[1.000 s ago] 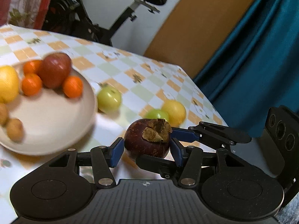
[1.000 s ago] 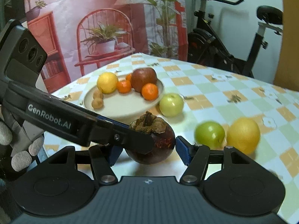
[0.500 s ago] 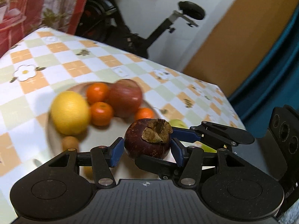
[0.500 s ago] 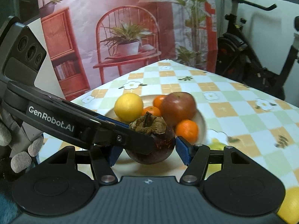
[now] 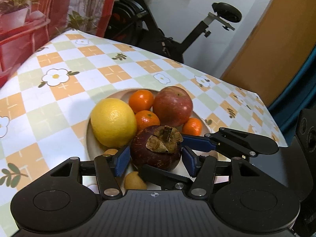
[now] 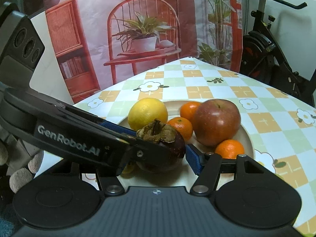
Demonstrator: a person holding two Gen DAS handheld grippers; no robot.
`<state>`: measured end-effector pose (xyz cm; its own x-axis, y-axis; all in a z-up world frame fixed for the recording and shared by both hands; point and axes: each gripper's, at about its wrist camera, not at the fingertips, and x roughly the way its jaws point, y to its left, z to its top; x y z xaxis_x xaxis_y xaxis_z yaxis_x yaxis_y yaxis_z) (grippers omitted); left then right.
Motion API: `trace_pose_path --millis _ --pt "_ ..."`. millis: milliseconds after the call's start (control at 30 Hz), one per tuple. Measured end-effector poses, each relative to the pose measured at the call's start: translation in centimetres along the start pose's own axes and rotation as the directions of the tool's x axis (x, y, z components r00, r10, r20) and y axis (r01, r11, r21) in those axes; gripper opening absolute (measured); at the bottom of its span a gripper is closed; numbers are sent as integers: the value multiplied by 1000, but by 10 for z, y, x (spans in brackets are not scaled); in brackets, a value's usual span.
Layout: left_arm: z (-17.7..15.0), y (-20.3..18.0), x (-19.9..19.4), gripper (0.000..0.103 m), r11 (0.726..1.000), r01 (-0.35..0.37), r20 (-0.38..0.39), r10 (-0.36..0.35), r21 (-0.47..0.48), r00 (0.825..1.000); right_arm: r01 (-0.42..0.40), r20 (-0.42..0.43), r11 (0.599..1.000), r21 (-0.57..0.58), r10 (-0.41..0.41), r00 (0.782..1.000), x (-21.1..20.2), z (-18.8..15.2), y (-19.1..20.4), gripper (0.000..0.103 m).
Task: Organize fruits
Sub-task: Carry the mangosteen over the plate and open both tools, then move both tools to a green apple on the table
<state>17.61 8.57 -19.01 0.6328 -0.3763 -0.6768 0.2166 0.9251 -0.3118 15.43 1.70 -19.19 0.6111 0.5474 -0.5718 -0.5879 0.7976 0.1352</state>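
A dark purple mangosteen (image 5: 156,150) with a dry brown cap is clamped crosswise by both grippers, just above the near part of a beige plate (image 5: 88,136). My left gripper (image 5: 156,159) has its blue pads against the fruit's sides. My right gripper (image 6: 158,156) closes on the same mangosteen (image 6: 164,144) from the other direction; its left pad is hidden behind the left gripper's arm. The plate (image 6: 246,136) holds a yellow lemon (image 5: 113,121), a red apple (image 5: 172,105), three tangerines (image 5: 147,119) and small brown fruits (image 5: 135,180).
The table has a checked flower-pattern cloth (image 5: 59,79). An exercise bike (image 5: 158,29) stands beyond its far edge, next to a printed backdrop (image 6: 138,29) of a chair and plants. A gloved hand (image 6: 21,169) holds the left gripper.
Both grippers carried the mangosteen left from the loose green and yellow fruits to over the plate. The plate's fruits now lie directly ahead, and the loose fruits have left view.
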Motion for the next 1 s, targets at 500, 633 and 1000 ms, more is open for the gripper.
trace_pose_path --millis 500,633,1000 --pt "-6 -18 -16 64 1000 -7 38 7 4 999 10 14 1000 -2 -10 1000 -10 -2 4 74" --pt "-5 -32 -23 66 999 -12 60 10 35 998 9 40 1000 -12 -9 999 -27 -7 5 75" --pt "1 -80 -28 66 993 -8 128 -7 115 992 112 161 993 28 -115 980 -90 -47 -5 74"
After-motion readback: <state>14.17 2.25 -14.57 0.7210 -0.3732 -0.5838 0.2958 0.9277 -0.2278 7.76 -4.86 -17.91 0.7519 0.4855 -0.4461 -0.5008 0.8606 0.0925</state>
